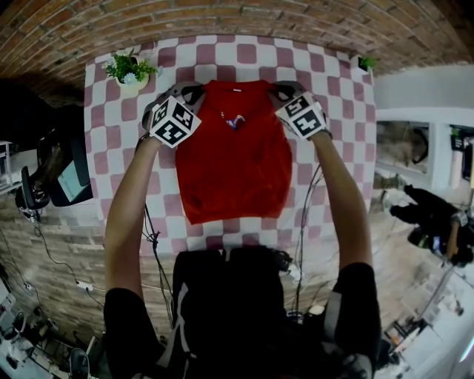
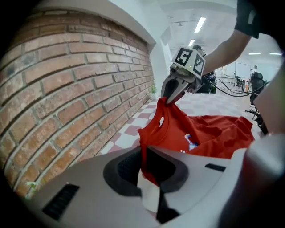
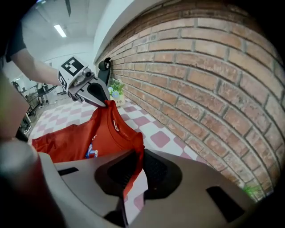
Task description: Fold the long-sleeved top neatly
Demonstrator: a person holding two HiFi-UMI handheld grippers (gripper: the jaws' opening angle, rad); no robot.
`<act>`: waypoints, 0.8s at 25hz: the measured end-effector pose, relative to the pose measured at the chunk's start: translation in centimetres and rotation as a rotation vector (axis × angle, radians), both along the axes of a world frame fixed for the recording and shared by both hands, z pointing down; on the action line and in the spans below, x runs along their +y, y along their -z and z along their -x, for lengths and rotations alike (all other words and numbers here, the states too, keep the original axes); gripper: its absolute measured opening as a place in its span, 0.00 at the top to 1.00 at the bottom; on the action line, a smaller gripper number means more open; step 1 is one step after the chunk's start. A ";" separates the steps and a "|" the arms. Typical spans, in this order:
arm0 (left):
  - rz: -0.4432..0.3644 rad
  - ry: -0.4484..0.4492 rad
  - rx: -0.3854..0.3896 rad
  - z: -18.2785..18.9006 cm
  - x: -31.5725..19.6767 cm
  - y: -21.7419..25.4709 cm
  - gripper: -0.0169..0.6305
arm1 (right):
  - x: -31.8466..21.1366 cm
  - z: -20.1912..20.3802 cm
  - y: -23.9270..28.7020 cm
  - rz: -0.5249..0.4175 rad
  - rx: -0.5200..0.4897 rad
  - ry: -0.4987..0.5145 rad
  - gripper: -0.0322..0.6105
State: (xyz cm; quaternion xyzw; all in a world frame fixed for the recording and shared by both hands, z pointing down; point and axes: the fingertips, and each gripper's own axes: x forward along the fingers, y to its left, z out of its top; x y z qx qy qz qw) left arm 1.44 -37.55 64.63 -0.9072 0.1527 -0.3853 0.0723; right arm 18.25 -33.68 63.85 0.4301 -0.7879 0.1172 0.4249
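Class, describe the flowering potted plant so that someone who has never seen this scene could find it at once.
Start at the pink-and-white checked table against the brick wall, and go to its far left corner, just left of the left gripper. There stands the potted plant: leafy green with pale flowers in a cream pot, larger than the plain green sprig at the far right corner.

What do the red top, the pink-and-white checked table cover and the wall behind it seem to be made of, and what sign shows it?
The red top: soft matt knit fabric, probably cotton jersey; it drapes and creases where gripped.
The pink-and-white checked table cover: likely cloth or vinyl, flat and matt; unclear which.
The wall: rough reddish brick with pale mortar joints.
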 end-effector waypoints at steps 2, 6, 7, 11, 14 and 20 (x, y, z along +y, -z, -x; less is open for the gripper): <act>-0.029 -0.021 0.029 0.5 2.0 1.9 0.92 | 1.9 0.5 1.7 -0.040 -0.005 0.006 0.88; -0.069 -0.078 0.082 1.8 7.2 5.3 0.93 | 6.8 1.6 4.9 -0.106 -0.023 0.011 0.88; -0.079 -0.091 0.090 2.2 8.7 6.0 0.93 | 8.3 2.0 5.6 -0.118 -0.024 0.014 0.88; -0.127 -0.138 0.113 3.5 14.0 8.1 0.93 | 13.9 3.5 7.5 -0.159 -0.025 0.001 0.88; -0.162 -0.168 0.122 3.9 17.5 8.9 0.93 | 17.8 4.1 7.7 -0.180 -0.023 -0.020 0.88; -0.184 -0.188 0.139 4.8 24.6 8.8 0.93 | 25.2 5.2 7.5 -0.230 -0.029 -0.027 0.89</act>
